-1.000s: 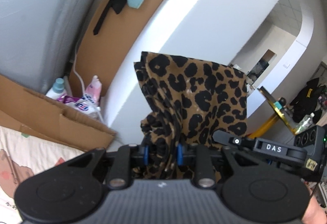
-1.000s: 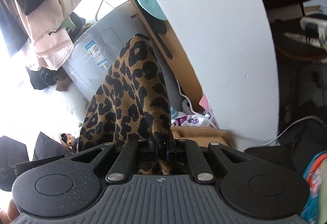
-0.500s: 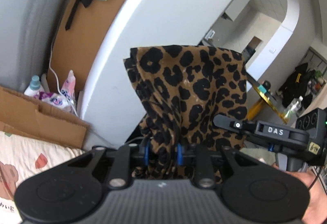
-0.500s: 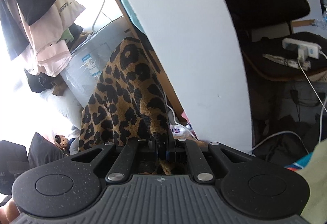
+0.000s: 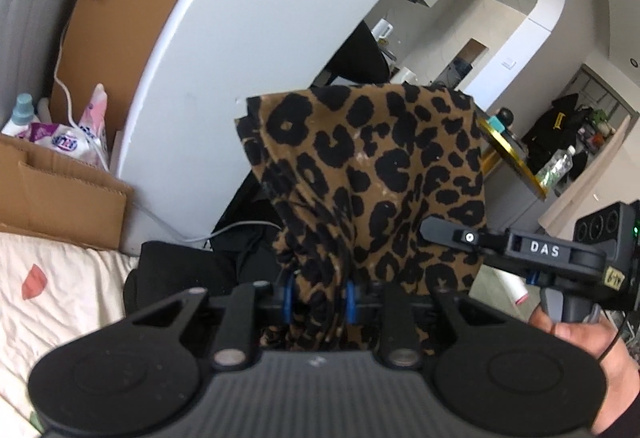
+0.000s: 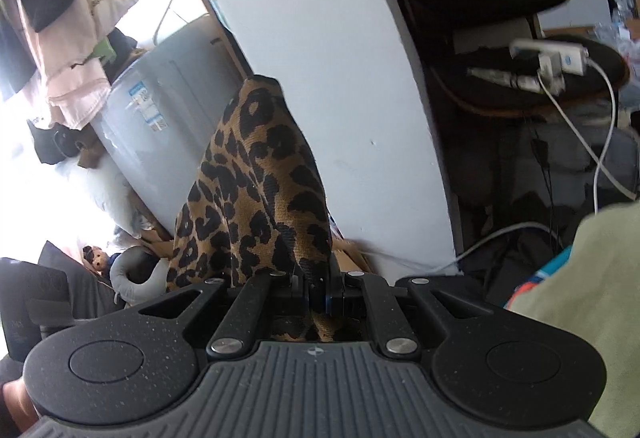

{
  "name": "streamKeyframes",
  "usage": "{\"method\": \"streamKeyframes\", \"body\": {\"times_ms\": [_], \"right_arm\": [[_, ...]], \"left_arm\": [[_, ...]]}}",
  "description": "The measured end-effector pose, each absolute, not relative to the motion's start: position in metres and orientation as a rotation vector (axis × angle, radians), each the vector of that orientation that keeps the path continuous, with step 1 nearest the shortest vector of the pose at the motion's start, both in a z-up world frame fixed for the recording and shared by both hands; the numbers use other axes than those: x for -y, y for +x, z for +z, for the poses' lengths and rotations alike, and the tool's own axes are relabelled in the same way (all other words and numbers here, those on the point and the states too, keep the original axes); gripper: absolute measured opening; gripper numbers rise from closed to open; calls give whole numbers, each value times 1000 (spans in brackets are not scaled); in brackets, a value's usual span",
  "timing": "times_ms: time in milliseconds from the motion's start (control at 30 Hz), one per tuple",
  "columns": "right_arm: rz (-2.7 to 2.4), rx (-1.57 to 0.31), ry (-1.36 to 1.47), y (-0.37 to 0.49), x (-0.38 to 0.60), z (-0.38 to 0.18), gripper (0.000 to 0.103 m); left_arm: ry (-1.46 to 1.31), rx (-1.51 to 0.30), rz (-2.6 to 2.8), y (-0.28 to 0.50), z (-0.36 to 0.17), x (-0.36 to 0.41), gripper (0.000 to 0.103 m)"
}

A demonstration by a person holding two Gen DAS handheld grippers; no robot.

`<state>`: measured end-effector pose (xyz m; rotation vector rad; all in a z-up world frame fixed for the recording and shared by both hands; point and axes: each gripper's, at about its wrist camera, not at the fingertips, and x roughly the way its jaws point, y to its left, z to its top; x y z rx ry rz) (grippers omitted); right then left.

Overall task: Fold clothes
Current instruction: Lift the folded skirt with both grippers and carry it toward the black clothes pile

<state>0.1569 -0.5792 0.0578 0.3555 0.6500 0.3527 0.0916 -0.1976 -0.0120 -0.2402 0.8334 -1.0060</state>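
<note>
A leopard-print garment (image 5: 372,174) is held up in the air between both grippers. My left gripper (image 5: 318,298) is shut on a bunched fold of it, and the cloth stands up ahead of the fingers. My right gripper (image 6: 318,292) is shut on another edge of the same garment (image 6: 256,190), which rises to the left above it. The right gripper also shows in the left wrist view (image 5: 520,250) at the right, close beside the cloth, with the hand under it.
A white partition wall (image 5: 224,38) stands just ahead. A cardboard box (image 5: 60,194) with bottles lies at left, above a pale printed bedsheet (image 5: 52,290). A black chair (image 6: 500,38) with cables and a power strip stands at right. A grey appliance (image 6: 160,106) and hanging clothes are at left.
Both grippers have swung to the right with the garment still held. More of the room and black chair comes into view; the box and appliance slide left.
</note>
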Motion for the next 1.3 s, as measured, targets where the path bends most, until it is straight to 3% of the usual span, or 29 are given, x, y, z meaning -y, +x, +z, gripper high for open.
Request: {"method": "streamKeyframes", "body": {"times_ms": [900,1300], "right_arm": [[175,-916,403,249,576,-193,5],[132,-956,368,315,579,-249,5]], "left_arm": [[-326,-1110,-908,207,-256,178,24],[-311,-1122,-897,277,-300,170,24]]}}
